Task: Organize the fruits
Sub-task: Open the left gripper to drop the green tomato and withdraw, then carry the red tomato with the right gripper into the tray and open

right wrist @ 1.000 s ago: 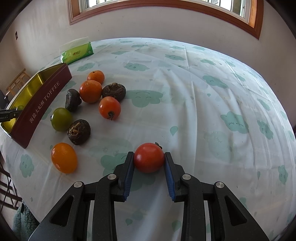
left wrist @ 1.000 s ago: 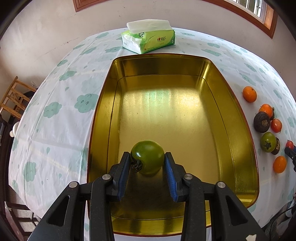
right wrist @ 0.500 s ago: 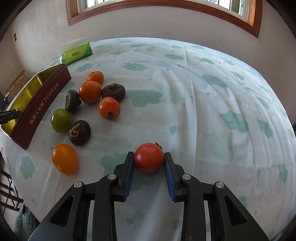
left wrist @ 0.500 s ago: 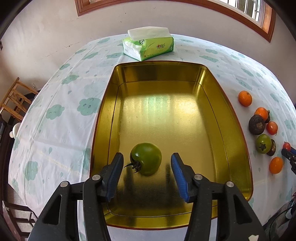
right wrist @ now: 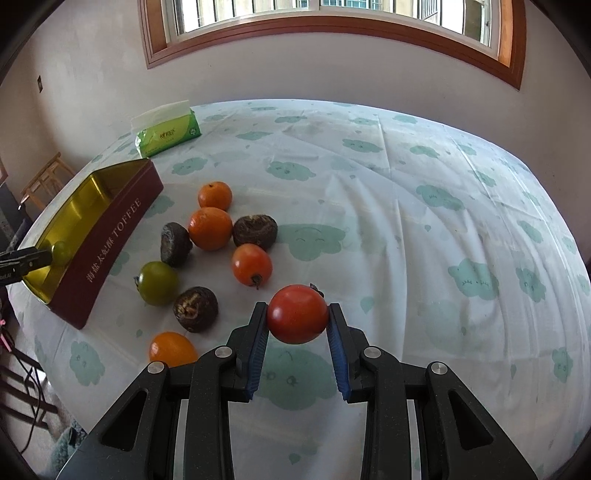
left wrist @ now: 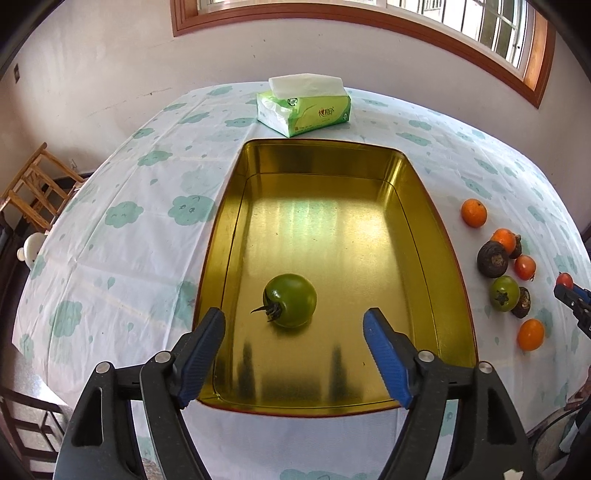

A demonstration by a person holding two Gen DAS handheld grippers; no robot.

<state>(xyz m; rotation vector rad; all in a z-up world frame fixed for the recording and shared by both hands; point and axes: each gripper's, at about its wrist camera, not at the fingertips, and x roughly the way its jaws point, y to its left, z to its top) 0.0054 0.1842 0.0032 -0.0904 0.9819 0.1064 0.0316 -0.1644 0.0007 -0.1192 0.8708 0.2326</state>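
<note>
While left gripper (left wrist: 293,332) jaws opening, green tomato (left wrist: 290,300) lies free on gold tin (left wrist: 417,206) floor, pads clear of it. Right gripper (right wrist: 297,328) clamped on red tomato (right wrist: 297,314), above tabletop (right wrist: 406,221). Cloud-print cloth covers tabletop; loose fruits (right wrist: 210,229) beside tin. Tissue pack (left wrist: 304,107) beyond tin. Farther: pale wall, wood-framed window (right wrist: 332,22), wooden chair (left wrist: 33,192) at left.
</note>
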